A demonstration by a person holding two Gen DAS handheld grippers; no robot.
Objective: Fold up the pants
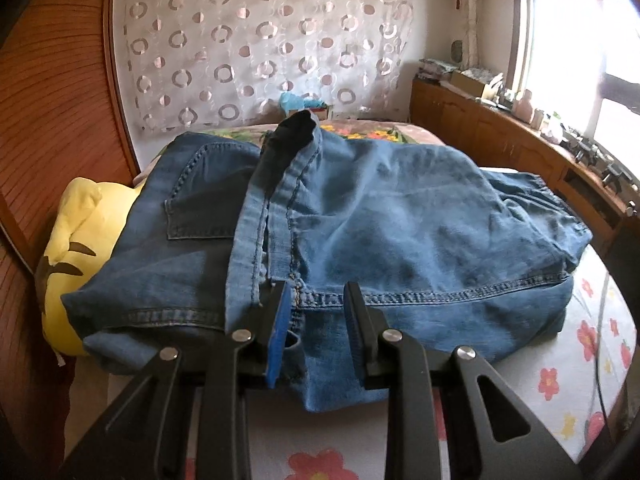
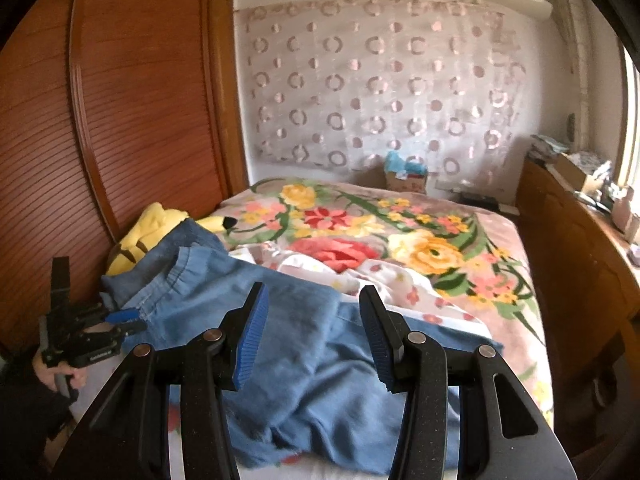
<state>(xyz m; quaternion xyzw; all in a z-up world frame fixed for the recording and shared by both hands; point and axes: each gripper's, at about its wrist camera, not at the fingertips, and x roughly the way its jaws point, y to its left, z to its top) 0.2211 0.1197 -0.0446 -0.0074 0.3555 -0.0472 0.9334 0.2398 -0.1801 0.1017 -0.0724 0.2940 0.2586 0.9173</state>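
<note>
Pants (image 1: 360,216): I saw the blue denim heaped on the floral bed (image 2: 420,240); one end lay over a yellow plush toy (image 1: 68,248)
Left gripper (image 1: 316,300): hem fabric lay between its fingers; I could not tell whether they pinched it
Right gripper (image 2: 312,328): spread above the denim, holding nothing

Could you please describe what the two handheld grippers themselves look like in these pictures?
Both the left gripper and the right gripper are matte black, with angular linkage arms, silver pivot pins and ribbed blue pads lining the fingers. Seen from the right wrist, the left has a black handle.
</note>
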